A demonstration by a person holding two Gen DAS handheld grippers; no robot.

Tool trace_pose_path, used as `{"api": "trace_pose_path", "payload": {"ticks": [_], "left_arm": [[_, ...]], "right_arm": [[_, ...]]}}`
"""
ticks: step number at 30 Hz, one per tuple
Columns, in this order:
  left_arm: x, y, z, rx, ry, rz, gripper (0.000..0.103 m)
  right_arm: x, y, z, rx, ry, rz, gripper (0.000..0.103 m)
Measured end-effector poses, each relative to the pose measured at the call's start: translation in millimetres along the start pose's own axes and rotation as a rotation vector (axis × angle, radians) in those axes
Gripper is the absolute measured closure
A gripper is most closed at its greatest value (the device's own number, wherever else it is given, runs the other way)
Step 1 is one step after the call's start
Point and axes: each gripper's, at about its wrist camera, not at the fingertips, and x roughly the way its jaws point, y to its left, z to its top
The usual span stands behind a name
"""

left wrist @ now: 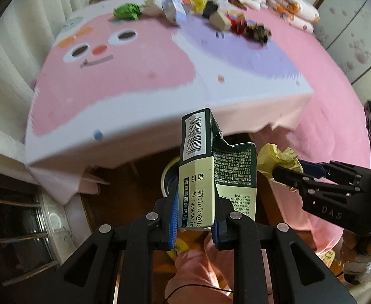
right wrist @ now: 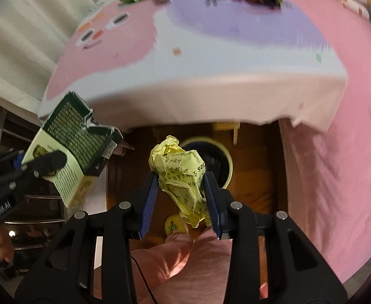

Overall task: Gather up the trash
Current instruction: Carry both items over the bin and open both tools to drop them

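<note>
1. The left gripper (left wrist: 195, 217) is clamped on a torn green-and-cream carton (left wrist: 210, 174), which stands up between its blue pads.
2. The right gripper (right wrist: 183, 200) pinches a crumpled yellow paper wad (right wrist: 183, 174) that bulges above its fingertips.
3. Directly beyond both grippers, on the brown floor, sits a round cream-rimmed bin (right wrist: 227, 162); its dark inside is mostly hidden, contents unclear.
4. Farther ahead, on the table with the pink cartoon cloth (left wrist: 124, 81), more trash (left wrist: 200, 7) lies heaped at the far edge, well apart from both grippers.
</note>
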Motion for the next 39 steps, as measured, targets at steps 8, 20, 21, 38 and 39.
{"api": "trace_pose_path", "payload": {"ticks": [8, 20, 21, 38, 39], "left_arm": [[87, -18, -40, -0.012, 0.107, 0.042, 0.083], [262, -23, -51, 0.006, 0.186, 0.127, 0.083], [272, -24, -50, 0.012, 0.186, 0.130, 0.083], [352, 4, -39, -0.013, 0.180, 0.194, 0.029], [347, 8, -41, -0.018, 0.173, 0.198, 0.027]], "right_arm": [[81, -34, -27, 0.078, 0.100, 0.020, 0.069], [220, -87, -44, 0.152, 0.157, 0.004, 0.068], [228, -92, -45, 0.154, 0.156, 0.002, 0.068], [308, -116, -37, 0.179, 0.168, 0.005, 0.061], [310, -115, -36, 0.180, 0.169, 0.010, 0.060]]}}
